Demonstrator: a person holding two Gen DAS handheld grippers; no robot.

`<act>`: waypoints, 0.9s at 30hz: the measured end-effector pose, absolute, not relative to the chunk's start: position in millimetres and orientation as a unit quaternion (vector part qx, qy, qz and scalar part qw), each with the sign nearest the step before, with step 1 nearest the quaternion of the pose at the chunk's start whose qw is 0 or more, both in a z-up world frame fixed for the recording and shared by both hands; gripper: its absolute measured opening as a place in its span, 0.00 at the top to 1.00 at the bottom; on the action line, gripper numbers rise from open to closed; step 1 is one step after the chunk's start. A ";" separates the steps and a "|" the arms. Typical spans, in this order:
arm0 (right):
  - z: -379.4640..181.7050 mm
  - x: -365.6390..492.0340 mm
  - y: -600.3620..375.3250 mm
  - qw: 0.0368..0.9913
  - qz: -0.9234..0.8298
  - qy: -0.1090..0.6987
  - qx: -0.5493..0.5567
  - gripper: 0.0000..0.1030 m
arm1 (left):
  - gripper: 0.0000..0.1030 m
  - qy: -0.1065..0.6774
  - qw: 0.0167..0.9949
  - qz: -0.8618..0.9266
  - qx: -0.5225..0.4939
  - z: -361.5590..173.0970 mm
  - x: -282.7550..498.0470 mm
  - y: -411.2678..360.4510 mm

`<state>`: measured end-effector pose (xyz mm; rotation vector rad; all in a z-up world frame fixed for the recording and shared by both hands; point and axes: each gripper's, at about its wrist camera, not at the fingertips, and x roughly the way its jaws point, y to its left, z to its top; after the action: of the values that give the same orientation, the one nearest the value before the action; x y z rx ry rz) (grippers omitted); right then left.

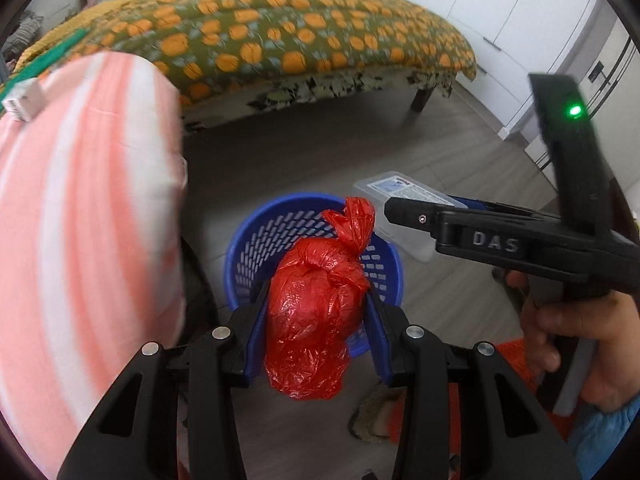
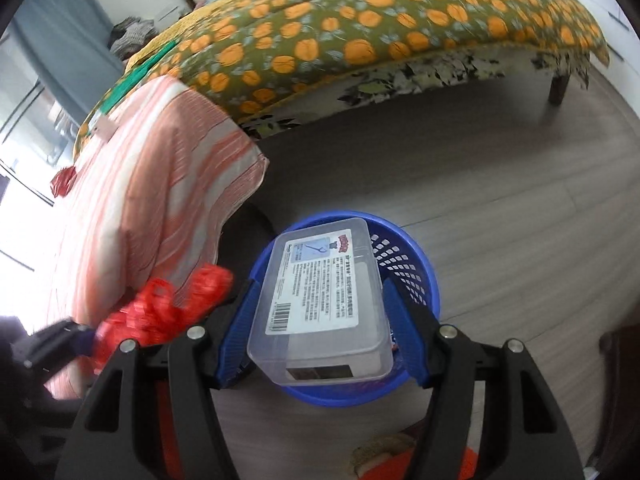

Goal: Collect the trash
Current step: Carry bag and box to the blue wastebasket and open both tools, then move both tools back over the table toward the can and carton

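Left claw [image 1: 316,316]: blue pads clamped on either side of a knotted red plastic bag [image 1: 316,312]. The grip sits around the bag's bulging middle, knot pointing away from the camera, so the load hangs free below the pads and cannot slip through. The bag is held over the near rim of the blue mesh basket [image 1: 256,240], which stands on the wooden floor just beside a stool with a pink-striped cushion [image 1: 80,208].

Right claw [image 2: 320,320]: pads pressed on the two long sides of a clear plastic box [image 2: 320,300] with a printed label. Holding across the narrower span keeps the jaws within reach and the box level. The box sits directly above the basket's mouth in the right wrist view.

Judgement: both items are positioned for dropping; the basket is the collection point. The box looks nearly as wide as the opening, so it may need tilting to go in.

Bed [image 1: 280,32] with an orange-patterned quilt stands well apart behind.
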<state>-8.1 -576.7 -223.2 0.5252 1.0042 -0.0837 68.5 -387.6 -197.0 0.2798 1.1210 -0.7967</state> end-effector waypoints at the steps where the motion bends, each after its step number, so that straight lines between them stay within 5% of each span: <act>1: -225.4 -9.0 -578.6 0.842 -0.040 0.476 0.251 0.39 | 0.59 0.519 0.762 -0.364 0.130 -202.7 69.4 -392.8; 7: -242.1 -6.1 -587.4 0.835 -0.037 0.481 0.266 0.38 | 0.56 0.533 0.761 -0.345 0.131 -242.5 84.6 -410.8; 10: -252.7 -1.5 -593.7 0.830 -0.041 0.482 0.278 0.22 | 0.35 0.542 0.764 -0.325 0.127 -260.0 97.5 -418.2; 13: -252.0 -3.0 -601.3 0.832 -0.062 0.478 0.276 0.22 | 0.33 0.558 0.758 -0.321 0.103 -264.1 104.2 -416.5; 27: -211.8 -12.4 -565.9 0.886 -0.110 0.417 0.170 0.15 | 0.14 0.477 0.786 -0.386 0.077 -165.8 52.4 -316.9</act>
<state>-12.4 -565.9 -211.8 0.3528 0.8661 -0.2282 52.4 -316.9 -165.8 0.1665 1.0292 -0.8320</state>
